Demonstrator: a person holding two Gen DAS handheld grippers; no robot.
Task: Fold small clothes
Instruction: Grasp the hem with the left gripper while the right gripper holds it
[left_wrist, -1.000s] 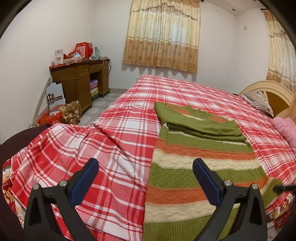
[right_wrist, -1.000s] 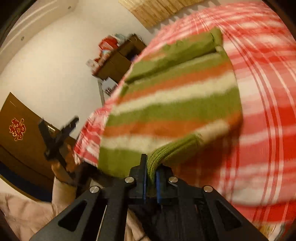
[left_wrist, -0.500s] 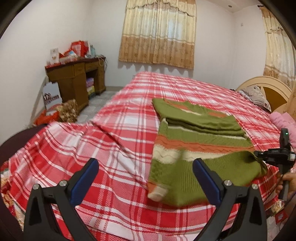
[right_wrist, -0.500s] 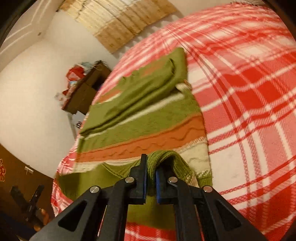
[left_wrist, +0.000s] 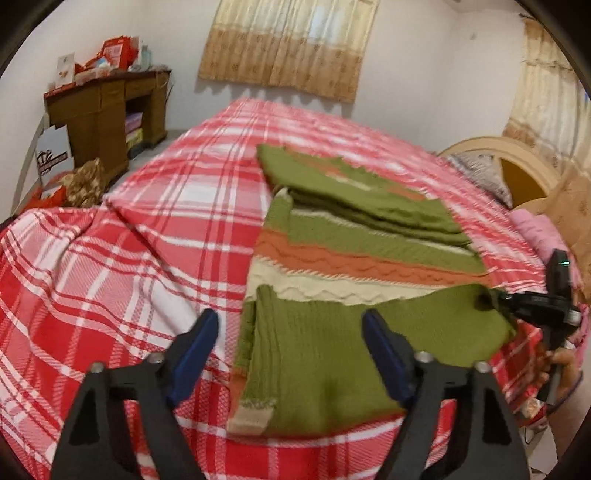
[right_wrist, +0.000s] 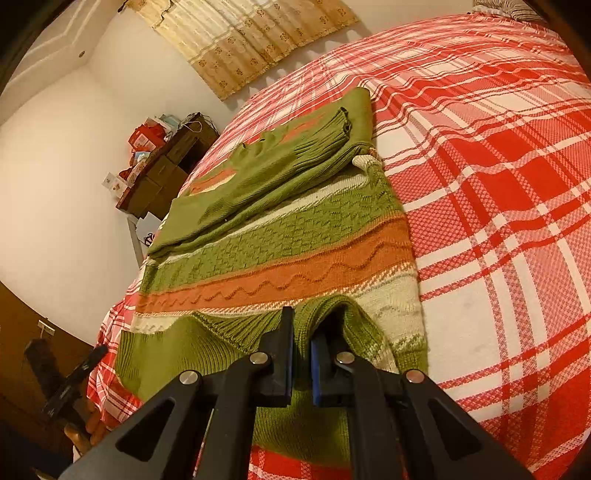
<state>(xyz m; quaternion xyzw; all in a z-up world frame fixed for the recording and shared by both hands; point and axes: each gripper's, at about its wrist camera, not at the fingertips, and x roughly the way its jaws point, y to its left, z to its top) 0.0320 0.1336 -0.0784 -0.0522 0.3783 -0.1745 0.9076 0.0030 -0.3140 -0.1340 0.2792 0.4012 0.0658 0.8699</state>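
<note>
A green, orange and cream striped knit sweater lies on the red plaid bed, sleeves folded across its far part. Its green hem is folded up over the lower stripes. My left gripper is open and empty, hovering above the folded hem's left part. My right gripper is shut on the sweater's hem at the right corner; it also shows in the left wrist view, at the fold's right end. The sweater fills the right wrist view.
A wooden desk with red boxes stands at the far left wall, with bags on the floor beside it. Curtains hang behind the bed. A headboard and pink pillow lie at the right.
My right gripper has carried the hem up over the sweater's lower stripes, making a fold. My left gripper stays open and has moved closer over the folded hem.
</note>
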